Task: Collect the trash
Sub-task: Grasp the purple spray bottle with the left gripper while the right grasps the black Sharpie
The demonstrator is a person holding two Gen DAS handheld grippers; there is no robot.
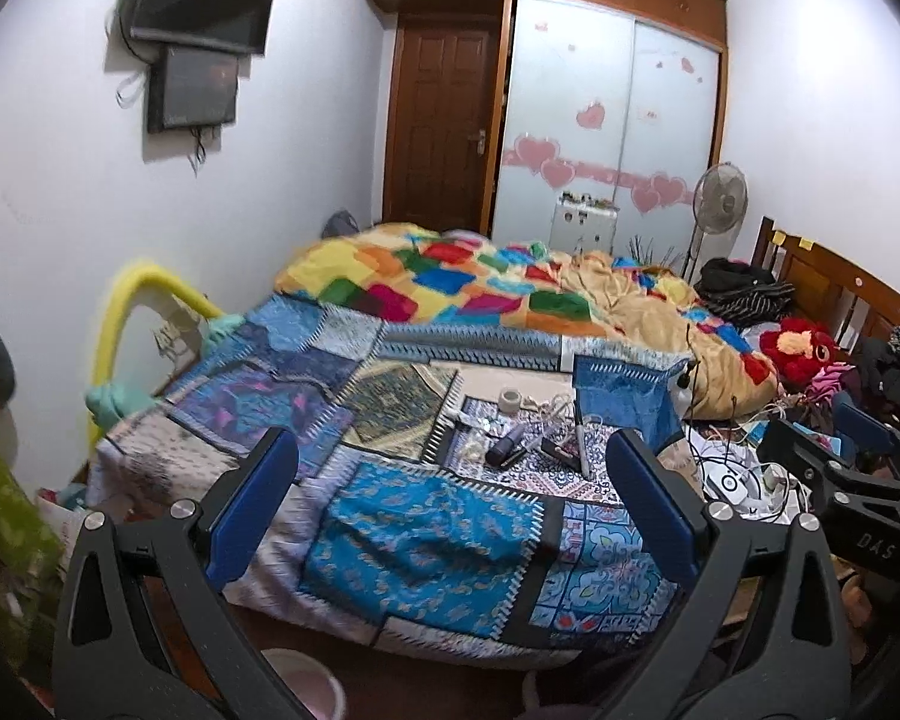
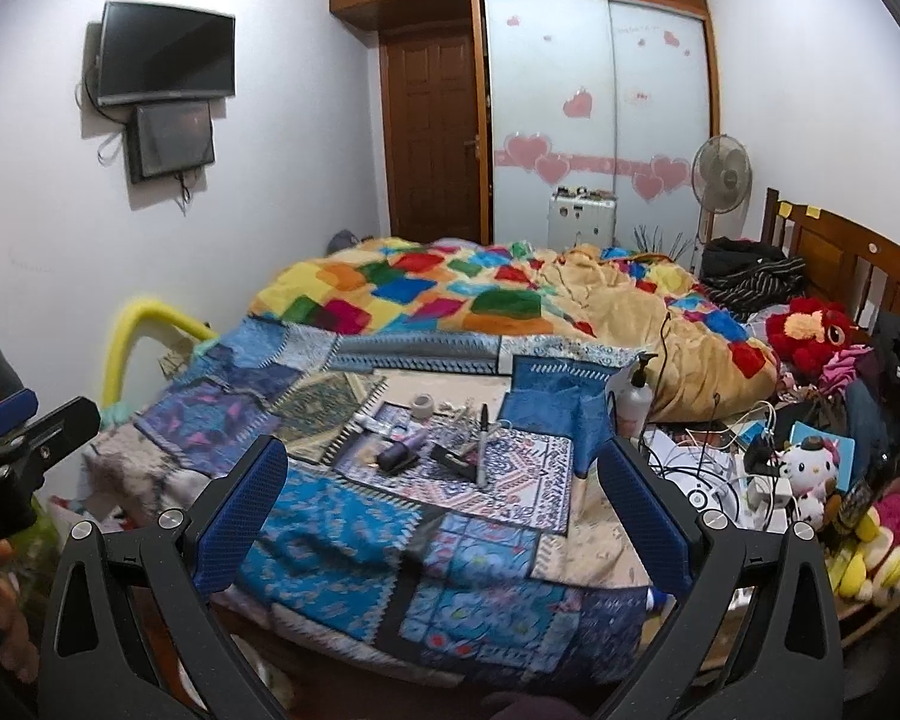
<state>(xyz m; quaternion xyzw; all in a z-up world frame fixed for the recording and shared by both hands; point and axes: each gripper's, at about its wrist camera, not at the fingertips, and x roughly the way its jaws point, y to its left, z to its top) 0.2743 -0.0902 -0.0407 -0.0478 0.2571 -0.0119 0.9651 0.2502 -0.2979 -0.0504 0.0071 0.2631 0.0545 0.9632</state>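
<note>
- The bed (image 2: 342, 546) carries the clutter on its patchwork blanket (image 1: 426, 540); the likely trash sits in a loose cluster at mid-bed, ahead of both grippers and well apart from their fingers.
- The left hand-held gripper (image 1: 453, 498) and right hand-held gripper (image 2: 441, 501) both stand wide, holding nothing; each hovers over the near edge of the bed.
- The dark cylinder (image 2: 397, 456) looks rigid and probably light; being round it may roll on soft bedding, so grip across its middle.
- The marker (image 2: 483, 444) is thin, stiff, likely slippery; pinch mid-barrel, square to its length.
- The tape roll (image 2: 423, 406) appears light and firm; close on the outer rim, or on one wall through the hole.
</note>
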